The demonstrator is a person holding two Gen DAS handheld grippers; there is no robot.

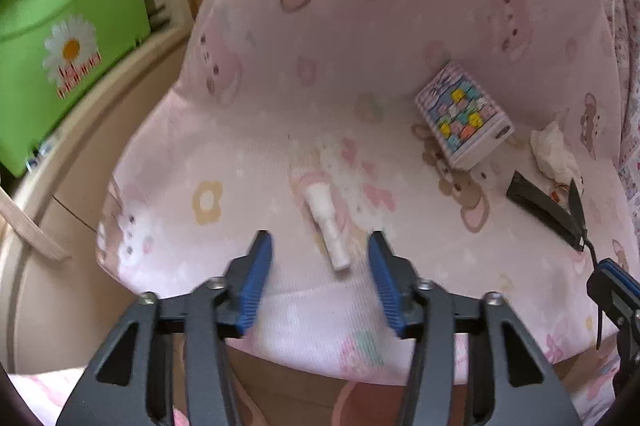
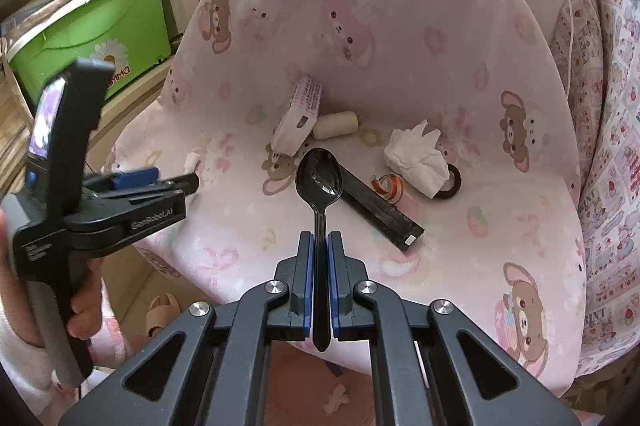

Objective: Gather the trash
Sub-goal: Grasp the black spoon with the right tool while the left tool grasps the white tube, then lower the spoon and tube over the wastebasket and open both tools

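Trash lies on a pink bear-print chair seat point(image 1: 248, 165). My left gripper point(image 1: 320, 246) is open, its blue pads on either side of a small white paper roll point(image 1: 326, 222) lying on the seat. My right gripper point(image 2: 320, 246) is shut on the handle of a black plastic spoon point(image 2: 319, 181), held above the seat. Beyond it lie a black wrapper point(image 2: 380, 207), a crumpled white tissue point(image 2: 418, 157), a small patterned carton point(image 2: 298, 117), a cream spool point(image 2: 336, 125), an orange tape scrap point(image 2: 388, 183) and a black ring point(image 2: 454, 185). The carton point(image 1: 464, 115) and tissue point(image 1: 554, 147) also show in the left wrist view.
A green plastic bin point(image 1: 60, 37) with a daisy print stands to the left on a wooden ledge. A patterned cushion point(image 2: 600, 145) rises at the right. The left gripper's body point(image 2: 100, 209) and the hand holding it fill the left of the right wrist view.
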